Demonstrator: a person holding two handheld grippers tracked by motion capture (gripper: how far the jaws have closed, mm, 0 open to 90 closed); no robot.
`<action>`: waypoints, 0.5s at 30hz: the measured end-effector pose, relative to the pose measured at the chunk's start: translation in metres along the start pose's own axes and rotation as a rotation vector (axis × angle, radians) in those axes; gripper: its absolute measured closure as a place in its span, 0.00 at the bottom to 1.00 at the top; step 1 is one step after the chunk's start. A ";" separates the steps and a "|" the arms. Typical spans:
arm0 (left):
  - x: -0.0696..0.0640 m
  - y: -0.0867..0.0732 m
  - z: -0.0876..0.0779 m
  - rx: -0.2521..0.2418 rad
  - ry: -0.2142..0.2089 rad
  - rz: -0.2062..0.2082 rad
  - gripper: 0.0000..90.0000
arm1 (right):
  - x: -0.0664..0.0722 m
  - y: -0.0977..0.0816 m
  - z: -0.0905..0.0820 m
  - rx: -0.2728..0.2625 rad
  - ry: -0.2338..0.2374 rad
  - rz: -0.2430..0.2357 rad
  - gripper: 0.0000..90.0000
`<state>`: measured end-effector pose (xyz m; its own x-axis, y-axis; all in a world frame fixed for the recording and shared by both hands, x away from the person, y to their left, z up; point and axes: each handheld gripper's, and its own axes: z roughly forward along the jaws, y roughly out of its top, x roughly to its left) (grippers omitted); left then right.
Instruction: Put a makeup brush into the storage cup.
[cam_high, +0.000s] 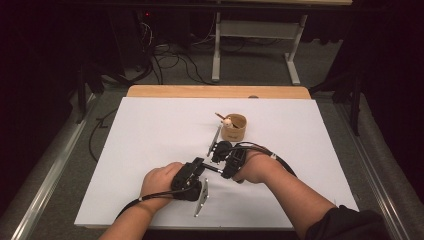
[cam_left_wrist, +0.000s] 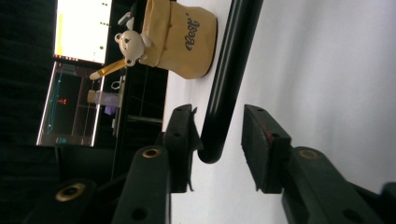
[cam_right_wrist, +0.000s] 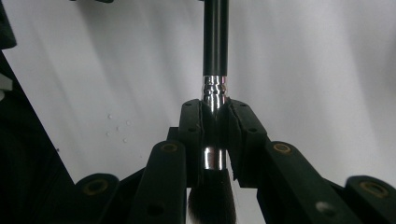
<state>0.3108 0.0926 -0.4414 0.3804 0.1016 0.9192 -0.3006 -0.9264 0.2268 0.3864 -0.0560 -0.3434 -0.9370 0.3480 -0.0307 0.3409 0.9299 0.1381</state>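
Right up front in the right gripper view, the right tongs (cam_right_wrist: 215, 116) are clamped on a makeup brush (cam_right_wrist: 215, 46), squeezing its shiny silver collar with the dark bristles hanging back between the jaws toward the camera. Its black handle runs straight out past the jaw tips, over the white sheet (cam_right_wrist: 327, 70) covering the counter.

Over in the left gripper view, the rounded end of that same black handle sits between the left tongs (cam_left_wrist: 218, 135). It looks like it's against one pad, but there's a clear gap to the other, so the jaws are apart around it, not gripping.

From the high view, both hands are close together near the middle of the sheet, left hand (cam_high: 161, 181) nearer the front edge, right hand (cam_high: 255, 167) just beyond it, with the brush bridging the two sets of tongs.

Further back sits a small tan pot (cam_high: 234, 127) with a little bear-topped pencil (cam_high: 226, 120) sticking out of it, well clear of the brush.
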 end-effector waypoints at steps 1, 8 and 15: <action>0.000 0.000 0.000 -0.008 -0.004 0.000 0.75 | 0.000 0.000 0.000 0.001 -0.001 0.000 0.88; 0.000 0.000 -0.001 -0.010 0.001 0.011 0.82 | 0.000 0.000 0.000 0.008 0.002 -0.003 0.88; -0.001 -0.001 0.000 -0.002 -0.004 0.027 0.85 | 0.000 0.001 0.000 0.005 0.000 -0.005 0.87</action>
<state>0.3108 0.0933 -0.4423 0.3757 0.0753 0.9237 -0.3125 -0.9280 0.2028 0.3866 -0.0555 -0.3432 -0.9387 0.3432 -0.0315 0.3364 0.9323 0.1331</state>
